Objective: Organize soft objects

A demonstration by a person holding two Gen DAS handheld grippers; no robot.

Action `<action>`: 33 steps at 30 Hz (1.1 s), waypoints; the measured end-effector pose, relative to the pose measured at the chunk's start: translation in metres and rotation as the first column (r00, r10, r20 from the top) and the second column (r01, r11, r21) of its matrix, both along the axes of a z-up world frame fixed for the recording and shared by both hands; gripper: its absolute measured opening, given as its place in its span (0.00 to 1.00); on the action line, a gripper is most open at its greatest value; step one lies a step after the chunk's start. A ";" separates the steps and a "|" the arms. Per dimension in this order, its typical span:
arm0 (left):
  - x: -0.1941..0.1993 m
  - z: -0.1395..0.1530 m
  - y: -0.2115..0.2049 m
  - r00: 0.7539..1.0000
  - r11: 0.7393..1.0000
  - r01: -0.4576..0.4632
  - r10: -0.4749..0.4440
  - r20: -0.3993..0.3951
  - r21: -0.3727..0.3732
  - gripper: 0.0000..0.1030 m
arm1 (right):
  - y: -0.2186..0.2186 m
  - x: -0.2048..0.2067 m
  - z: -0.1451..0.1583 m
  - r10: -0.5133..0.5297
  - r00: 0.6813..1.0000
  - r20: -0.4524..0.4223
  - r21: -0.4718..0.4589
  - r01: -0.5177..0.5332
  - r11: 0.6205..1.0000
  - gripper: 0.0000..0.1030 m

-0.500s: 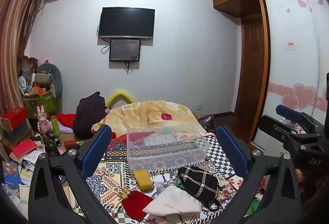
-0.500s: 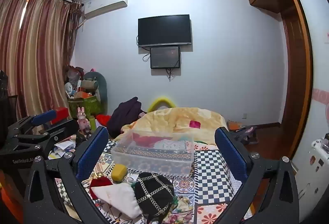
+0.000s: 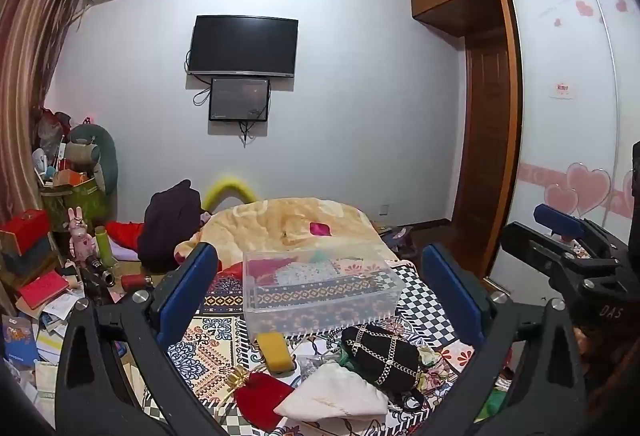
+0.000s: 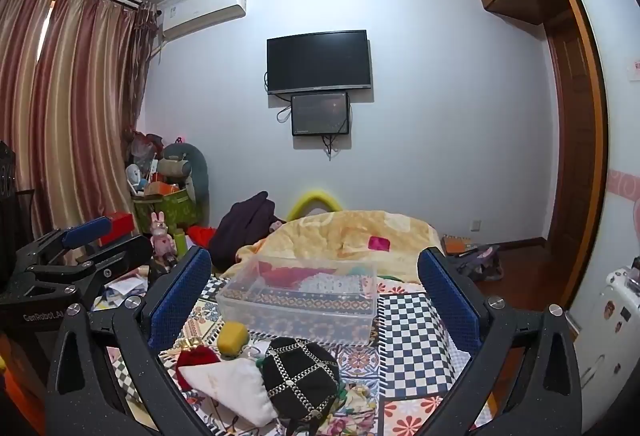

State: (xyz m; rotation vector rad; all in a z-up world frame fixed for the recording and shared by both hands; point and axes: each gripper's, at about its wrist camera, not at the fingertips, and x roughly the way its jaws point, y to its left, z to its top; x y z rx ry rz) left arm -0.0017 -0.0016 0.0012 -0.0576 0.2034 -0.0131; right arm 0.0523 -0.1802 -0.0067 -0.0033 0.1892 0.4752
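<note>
Soft items lie in a pile on the patterned bedspread: a black quilted pouch with chains (image 3: 382, 358) (image 4: 300, 376), a white cloth bag (image 3: 334, 394) (image 4: 230, 386), a red velvet pouch (image 3: 262, 396) (image 4: 196, 358) and a yellow sponge (image 3: 275, 351) (image 4: 233, 334). A clear plastic bin (image 3: 320, 286) (image 4: 300, 306) stands just behind them. My left gripper (image 3: 320, 296) is open and empty, held above the pile. My right gripper (image 4: 314, 300) is open and empty, also above the pile. Each gripper shows at the edge of the other's view.
A yellow blanket (image 3: 292, 222) and a dark garment (image 3: 170, 226) lie beyond the bin. Boxes, papers and toys (image 3: 48, 268) are heaped left of the bed. A wardrobe (image 3: 568, 116) stands on the right, a TV (image 3: 243, 46) on the far wall.
</note>
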 end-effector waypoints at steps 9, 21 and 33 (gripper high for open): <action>0.001 0.002 -0.003 1.000 1.000 -0.002 0.002 0.002 0.002 1.00 | -0.001 -0.003 0.006 0.001 1.000 0.007 0.009 -0.001 1.000 1.00; 0.000 0.001 -0.002 1.000 1.000 -0.003 0.003 0.005 0.000 1.00 | -0.002 -0.005 0.007 0.000 1.000 0.013 0.016 -0.001 1.000 1.00; 0.000 0.001 -0.003 1.000 1.000 -0.003 0.003 0.007 -0.001 1.00 | -0.003 -0.005 0.007 0.000 1.000 0.013 0.017 0.000 1.000 1.00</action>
